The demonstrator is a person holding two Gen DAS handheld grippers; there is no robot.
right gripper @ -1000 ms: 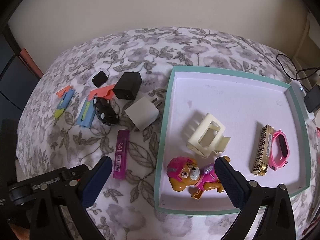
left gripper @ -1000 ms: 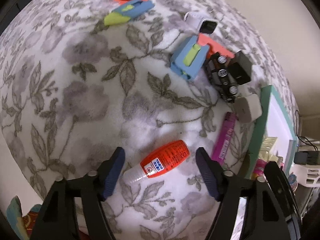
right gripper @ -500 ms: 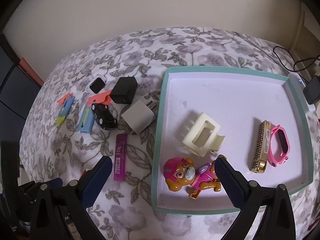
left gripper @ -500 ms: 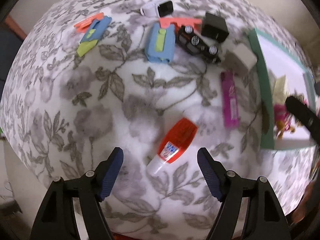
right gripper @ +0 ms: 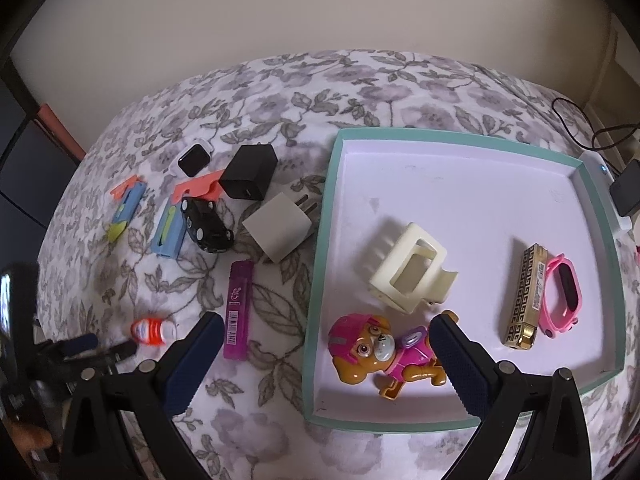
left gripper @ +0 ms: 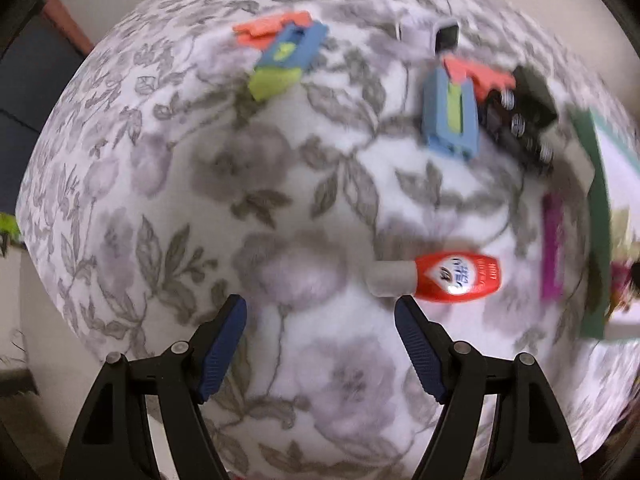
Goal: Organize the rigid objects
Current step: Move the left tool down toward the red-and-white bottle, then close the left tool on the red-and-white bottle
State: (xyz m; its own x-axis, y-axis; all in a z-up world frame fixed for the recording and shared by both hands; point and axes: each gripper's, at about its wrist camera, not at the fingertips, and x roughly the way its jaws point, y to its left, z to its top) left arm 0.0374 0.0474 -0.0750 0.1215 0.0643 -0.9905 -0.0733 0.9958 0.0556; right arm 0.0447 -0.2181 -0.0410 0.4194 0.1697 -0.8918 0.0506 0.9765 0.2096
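Glue bottle point(left gripper: 444, 278) now lies right of left claw point(left gripper: 320, 344); both claws wide open, empty.

The floral bedspread point(right gripper: 392, 92) looks soft and matt, like fleece. The red glue bottle point(left gripper: 456, 278) is glossy plastic, the black toy car point(right gripper: 206, 224) shines, and the gold harmonica point(right gripper: 526, 296) looks like patterned metal.

Red glue bottle point(left gripper: 456, 278) (pale cap pointing left) lies flat on the floral cloth point(left gripper: 280, 208), near the purple lead case point(left gripper: 552, 246).
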